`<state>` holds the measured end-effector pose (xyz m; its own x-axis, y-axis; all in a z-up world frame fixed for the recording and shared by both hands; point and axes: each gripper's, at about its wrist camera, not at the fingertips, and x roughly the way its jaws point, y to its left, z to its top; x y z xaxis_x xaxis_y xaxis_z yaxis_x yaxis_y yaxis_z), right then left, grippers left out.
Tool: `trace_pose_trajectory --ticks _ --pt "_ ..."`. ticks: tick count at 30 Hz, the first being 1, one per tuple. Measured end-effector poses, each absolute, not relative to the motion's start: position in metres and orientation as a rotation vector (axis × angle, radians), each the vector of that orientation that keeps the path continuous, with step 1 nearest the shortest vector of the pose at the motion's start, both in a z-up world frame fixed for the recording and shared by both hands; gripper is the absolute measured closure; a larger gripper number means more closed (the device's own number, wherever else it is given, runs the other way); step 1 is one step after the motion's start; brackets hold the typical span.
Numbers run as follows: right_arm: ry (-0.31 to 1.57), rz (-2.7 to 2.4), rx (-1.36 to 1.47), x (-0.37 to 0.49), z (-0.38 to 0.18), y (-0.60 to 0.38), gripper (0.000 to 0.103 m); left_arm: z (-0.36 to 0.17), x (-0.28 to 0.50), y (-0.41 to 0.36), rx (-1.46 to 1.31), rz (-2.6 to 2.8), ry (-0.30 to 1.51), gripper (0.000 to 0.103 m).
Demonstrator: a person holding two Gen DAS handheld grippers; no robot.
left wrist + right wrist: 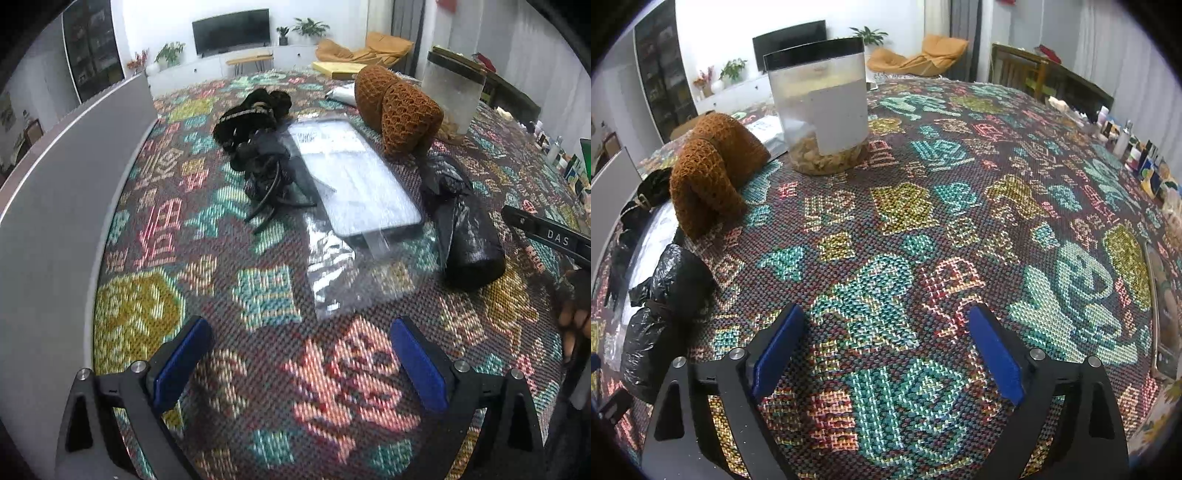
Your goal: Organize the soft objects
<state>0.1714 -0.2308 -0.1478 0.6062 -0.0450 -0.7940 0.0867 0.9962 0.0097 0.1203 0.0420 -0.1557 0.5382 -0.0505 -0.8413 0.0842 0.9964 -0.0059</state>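
Patterned tablecloth carries the soft things mid-table; we hold left gripper and right gripper apart, empty, ready to pick.

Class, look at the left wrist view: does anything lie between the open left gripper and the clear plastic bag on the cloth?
Nothing visible does. Only bare patterned cloth lies between the left gripper and the near edge of the clear bag. The black bag sits off to the right.
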Motion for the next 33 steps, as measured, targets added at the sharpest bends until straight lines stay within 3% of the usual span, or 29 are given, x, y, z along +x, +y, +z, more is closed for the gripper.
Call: trace_pose_trajectory --ticks 3,33 --pt "0.915 -0.076 0.048 0.1705 -0.1474 -0.2304 0.010 -0.1606 0.1250 0.0447 0.035 -0.082 0.991 0.000" --pt "0.914 -0.074 0.048 0.1713 -0.1479 -0.2306 0.010 -0.1635 0.1251 0.0466 0.027 -0.078 0.948 0.000"
